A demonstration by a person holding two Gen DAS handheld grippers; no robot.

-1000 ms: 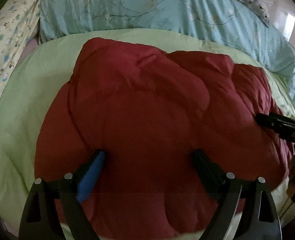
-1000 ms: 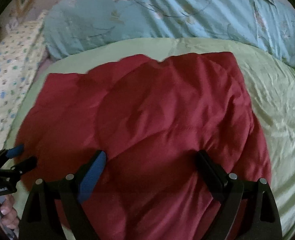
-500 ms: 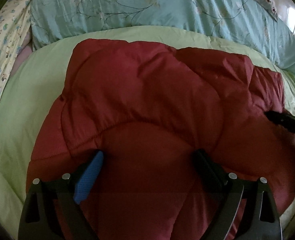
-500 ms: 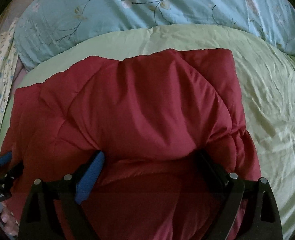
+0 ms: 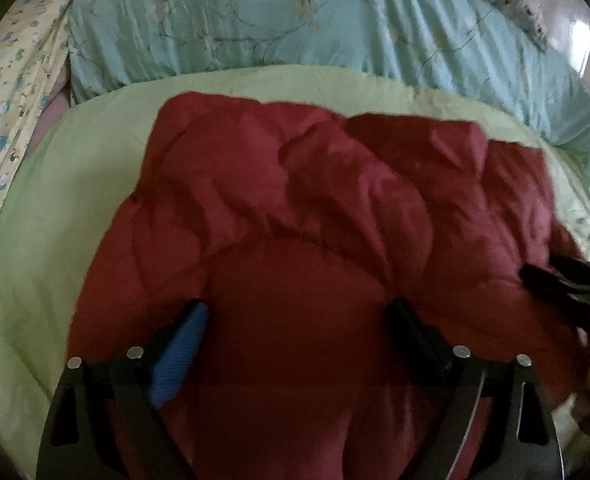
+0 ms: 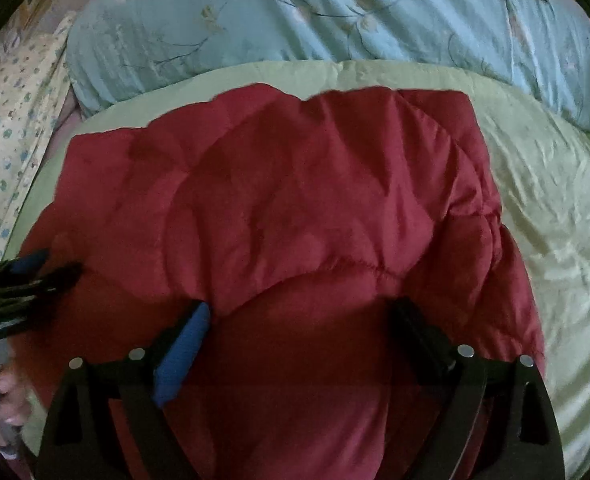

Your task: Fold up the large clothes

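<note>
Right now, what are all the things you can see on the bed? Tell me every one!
puffy quilted jacket: one, dark red, spread over the green quilt, bulging up between both grippers' fingers.
green quilt: one, pale green, under the jacket.
floral duvet: one, light blue with flowers and branches, bunched along the far side of the bed.
patterned sheet: one, pale yellow with small blue and green prints, at the left edge.
left gripper: one, black with a blue pad, wide apart around a bulge of jacket; whether it pinches is unclear.
right gripper: one, black with a blue pad, likewise wide apart around the jacket.
hand: one, on the left gripper's handle, at the lower left of the right wrist view.
</note>
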